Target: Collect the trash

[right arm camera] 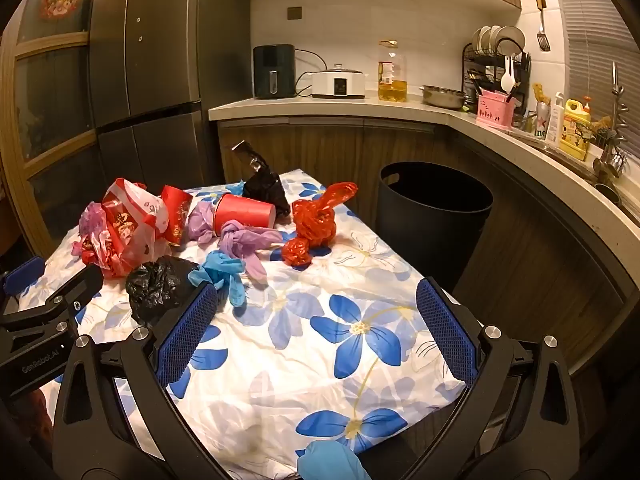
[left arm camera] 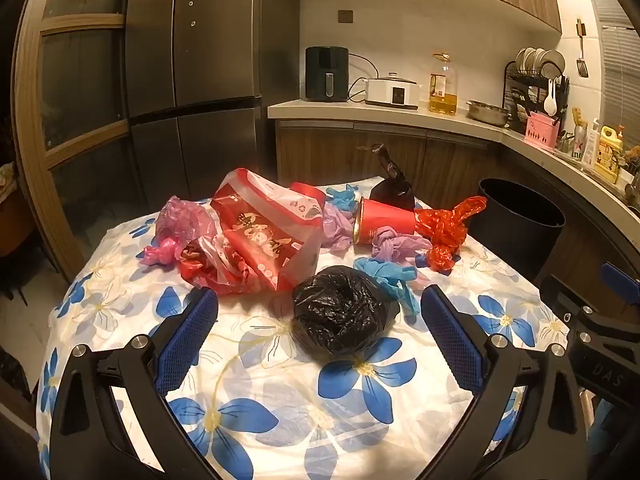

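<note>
On the desk with the blue-flower cloth lies a heap of trash. The left gripper hangs above the near part of the desk with its blue fingers spread wide, and the crumpled black bag lies between them on the cloth, but they do not touch it. The right gripper is also wide open and holds nothing; under it there is only the cloth.

Behind the black bag are the blue glove, the purple glove, a red cup lying on its side, the big red-and-white bag and a knotted red bag.

The right view shows the whole black bin standing on the floor just beside the far right corner of the desk; in the left view only a part of it shows. The right view alone shows a blue-gloved hand at the bottom edge.
</note>
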